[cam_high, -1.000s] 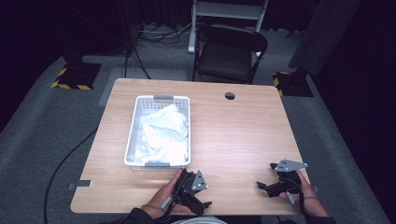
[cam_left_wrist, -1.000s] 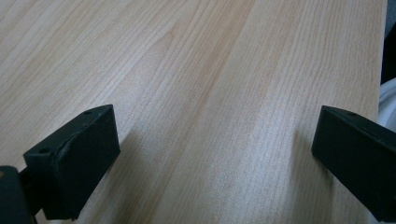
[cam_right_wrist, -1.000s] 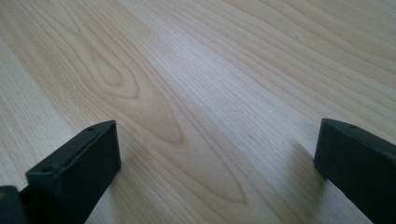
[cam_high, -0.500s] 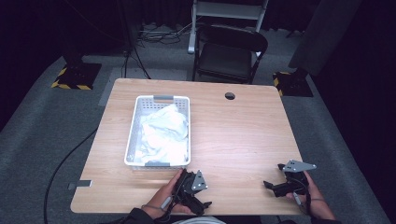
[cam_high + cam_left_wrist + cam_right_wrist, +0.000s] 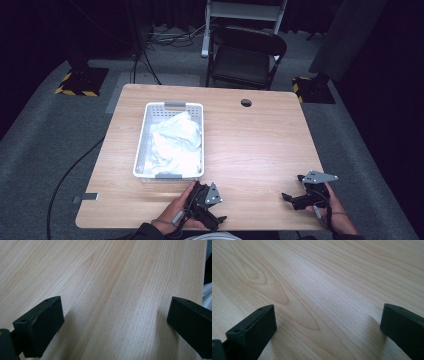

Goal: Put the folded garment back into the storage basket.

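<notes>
while the right gripper (image 5: 295, 199) slid rightward, both sets of jaws stayed wide, empty; the basket (image 5: 170, 175) waited untouched beside the left gripper (image 5: 212, 207).

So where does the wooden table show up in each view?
High view: the wooden table takes the middle of the picture, with a white basket on its left half.
Left gripper view: its top lies under the open left gripper, and its edge runs down the right side.
Right gripper view: its bare top lies under the open right gripper.
Shared landmark: the pale wood grain.
</notes>
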Demonstrator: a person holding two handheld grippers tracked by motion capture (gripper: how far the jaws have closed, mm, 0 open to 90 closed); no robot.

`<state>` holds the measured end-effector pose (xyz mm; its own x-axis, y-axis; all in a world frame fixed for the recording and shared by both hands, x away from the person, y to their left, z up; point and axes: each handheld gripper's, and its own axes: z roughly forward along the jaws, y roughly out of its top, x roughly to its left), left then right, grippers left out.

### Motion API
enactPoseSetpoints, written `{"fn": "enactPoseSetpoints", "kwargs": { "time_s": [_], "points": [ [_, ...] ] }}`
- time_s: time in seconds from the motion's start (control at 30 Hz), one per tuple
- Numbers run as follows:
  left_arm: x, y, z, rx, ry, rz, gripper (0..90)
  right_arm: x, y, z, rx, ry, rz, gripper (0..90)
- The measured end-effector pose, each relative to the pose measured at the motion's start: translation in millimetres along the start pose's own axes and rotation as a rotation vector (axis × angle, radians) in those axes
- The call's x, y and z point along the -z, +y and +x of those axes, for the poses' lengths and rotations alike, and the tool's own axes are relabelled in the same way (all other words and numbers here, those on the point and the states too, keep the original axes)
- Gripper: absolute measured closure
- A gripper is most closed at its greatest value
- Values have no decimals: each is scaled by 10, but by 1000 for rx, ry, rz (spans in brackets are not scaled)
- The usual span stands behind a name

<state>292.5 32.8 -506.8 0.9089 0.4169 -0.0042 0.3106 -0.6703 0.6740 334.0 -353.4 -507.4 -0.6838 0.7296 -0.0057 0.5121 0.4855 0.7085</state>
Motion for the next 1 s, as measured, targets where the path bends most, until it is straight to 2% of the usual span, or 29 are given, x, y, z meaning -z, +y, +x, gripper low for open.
{"fn": "enactPoseSetpoints", "kwargs": {
  "time_s": [0.83,1.0],
  "points": [
    [-1,1,2,-1,-2,1,6,-28,27,5,-7,-8,-1,5],
    [0,1,2,-1,-2,1,6,-73,72,71,-4,-5,0,4]
  ]
}}
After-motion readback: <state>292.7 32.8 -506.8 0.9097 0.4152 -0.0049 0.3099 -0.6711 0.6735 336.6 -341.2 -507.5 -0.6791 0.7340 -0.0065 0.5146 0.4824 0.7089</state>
